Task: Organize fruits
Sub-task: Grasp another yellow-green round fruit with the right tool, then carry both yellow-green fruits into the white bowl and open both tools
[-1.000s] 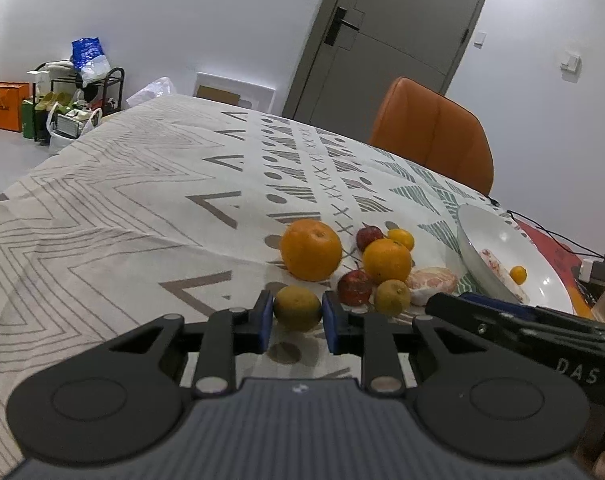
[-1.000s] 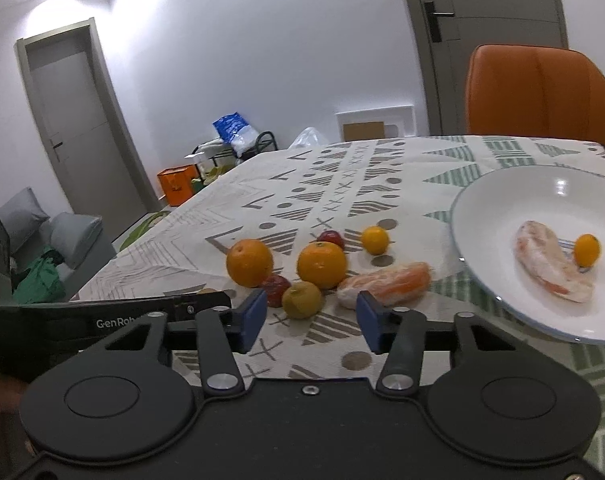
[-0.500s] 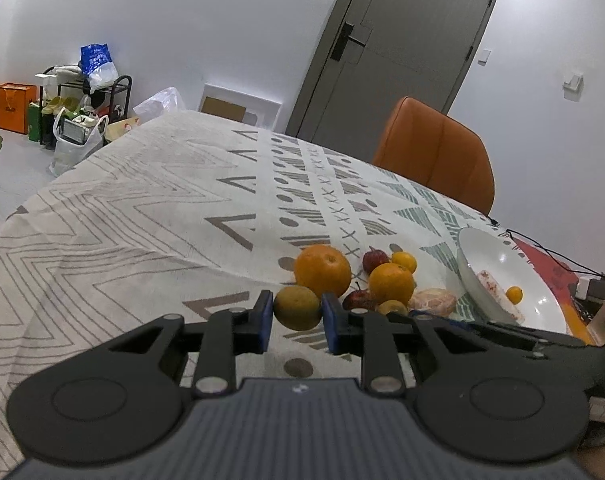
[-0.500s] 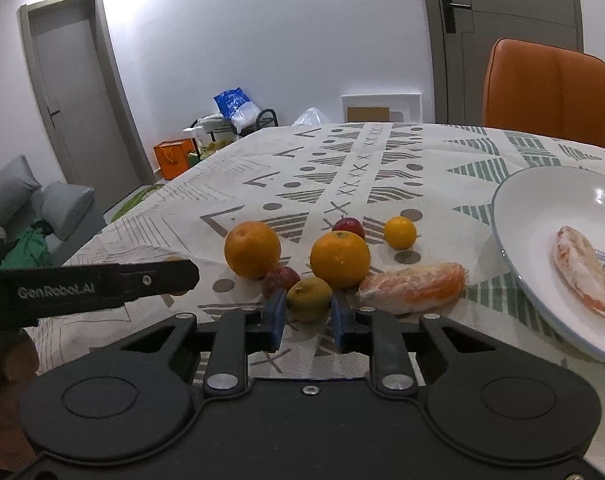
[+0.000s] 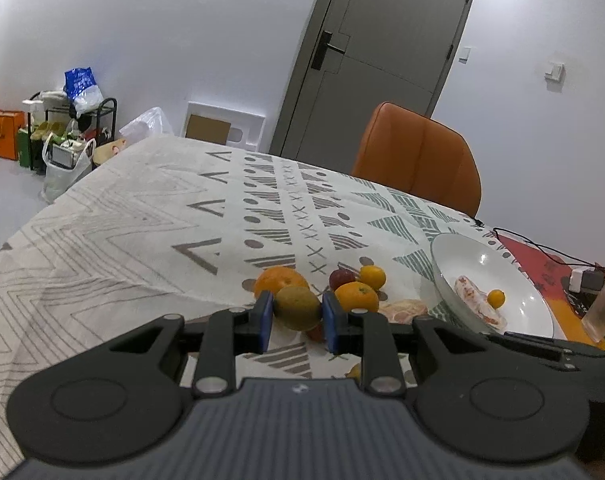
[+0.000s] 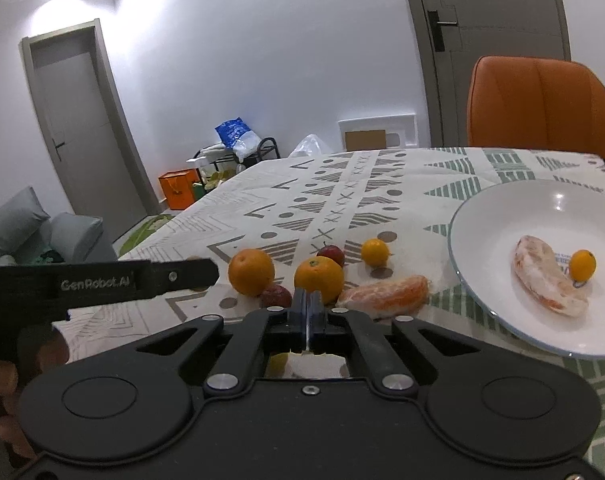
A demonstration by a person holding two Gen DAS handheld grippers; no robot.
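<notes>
Left gripper (image 5: pixel 295 315), low centre of frame, stays clamped on the green-brown fruit (image 5: pixel 296 307), lifted clear of the fruit pile, so carry it level toward the white plate (image 5: pixel 454 250) at right while the right gripper (image 6: pixel 307 312) sits closed, empty.

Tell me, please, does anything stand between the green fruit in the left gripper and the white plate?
Yes: the left gripper holds the green fruit, and two oranges, a red fruit and a peeled segment lie on the cloth before the white plate.
</notes>
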